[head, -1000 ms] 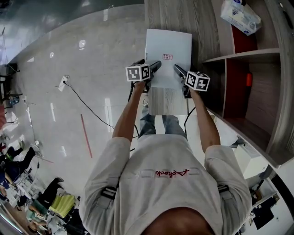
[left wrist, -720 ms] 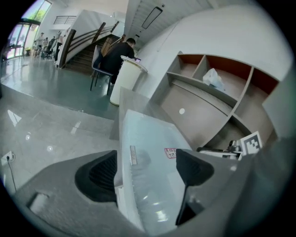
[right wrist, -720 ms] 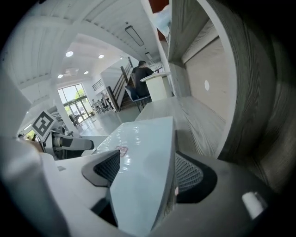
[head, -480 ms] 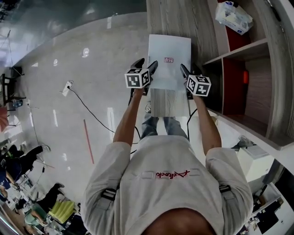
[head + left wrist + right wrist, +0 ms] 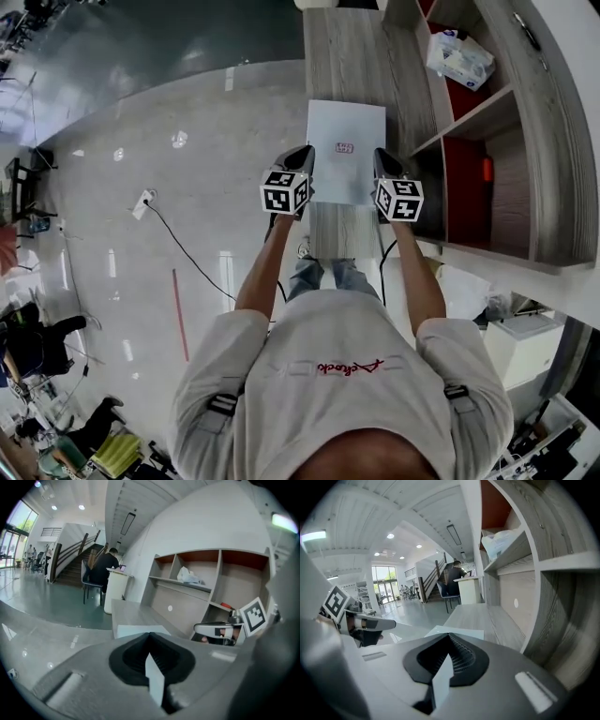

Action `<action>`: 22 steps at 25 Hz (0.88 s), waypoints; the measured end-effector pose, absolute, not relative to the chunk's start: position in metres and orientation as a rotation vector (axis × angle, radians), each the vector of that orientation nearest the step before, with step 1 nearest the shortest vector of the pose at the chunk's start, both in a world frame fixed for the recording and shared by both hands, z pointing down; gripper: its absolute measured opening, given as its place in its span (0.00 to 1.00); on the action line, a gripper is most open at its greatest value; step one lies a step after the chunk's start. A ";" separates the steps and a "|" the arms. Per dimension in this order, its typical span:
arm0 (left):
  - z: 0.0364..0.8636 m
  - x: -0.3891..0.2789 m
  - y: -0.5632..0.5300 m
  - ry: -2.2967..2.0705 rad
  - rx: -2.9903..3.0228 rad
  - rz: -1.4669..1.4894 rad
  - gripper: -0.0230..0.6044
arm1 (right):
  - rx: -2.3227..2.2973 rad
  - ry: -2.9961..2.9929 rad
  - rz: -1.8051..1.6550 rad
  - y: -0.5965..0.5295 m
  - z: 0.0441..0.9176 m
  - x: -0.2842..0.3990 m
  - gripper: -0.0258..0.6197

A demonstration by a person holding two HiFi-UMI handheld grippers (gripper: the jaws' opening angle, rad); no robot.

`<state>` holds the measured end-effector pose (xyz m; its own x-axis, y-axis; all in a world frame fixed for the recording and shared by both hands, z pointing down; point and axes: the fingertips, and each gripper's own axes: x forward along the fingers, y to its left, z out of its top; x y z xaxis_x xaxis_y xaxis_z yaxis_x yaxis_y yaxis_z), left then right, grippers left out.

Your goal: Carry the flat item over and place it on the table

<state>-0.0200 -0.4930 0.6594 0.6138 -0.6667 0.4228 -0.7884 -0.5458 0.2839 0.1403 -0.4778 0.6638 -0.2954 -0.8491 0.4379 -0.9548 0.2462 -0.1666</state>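
Left gripper [image 5: 304, 157] and right gripper [image 5: 382, 161], jaws just closed, pinch the sheet's [image 5: 345, 131] side edges above the counter [image 5: 352, 47]; its length runs away from them.

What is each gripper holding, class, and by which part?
The flat white sheet: the left gripper has just closed on its left edge, the right gripper on its right edge, both near the person's end.

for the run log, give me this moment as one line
left gripper: shut on flat white sheet, left edge | right gripper: shut on flat white sheet, right edge | flat white sheet: held over wooden table
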 end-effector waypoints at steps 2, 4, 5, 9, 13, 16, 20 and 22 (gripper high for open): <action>0.647 -0.022 -0.490 -1.160 2.413 0.346 0.04 | 1.681 -2.293 0.558 -0.474 0.649 0.136 0.04; 0.633 -0.021 -0.484 -1.159 2.441 0.332 0.04 | 1.684 -2.329 0.508 -0.466 0.628 0.133 0.04; 0.626 -0.022 -0.481 -1.166 2.457 0.324 0.04 | 1.687 -2.347 0.477 -0.463 0.617 0.132 0.04; 0.590 -0.027 -0.474 -1.202 2.512 0.266 0.04 | 1.689 -2.404 0.373 -0.454 0.580 0.127 0.04; 0.561 -0.028 -0.462 -1.214 2.578 0.257 0.04 | 1.707 -2.430 0.305 -0.445 0.554 0.125 0.04; 0.546 -0.031 -0.458 -1.236 2.607 0.228 0.04 | 1.721 -2.435 0.251 -0.438 0.540 0.123 0.04; 0.527 -0.040 -0.453 -1.274 2.624 0.173 0.04 | 1.755 -2.450 0.232 -0.428 0.525 0.124 0.04; 0.519 -0.045 -0.452 -1.287 2.636 0.152 0.04 | 1.769 -2.461 0.225 -0.426 0.518 0.125 0.04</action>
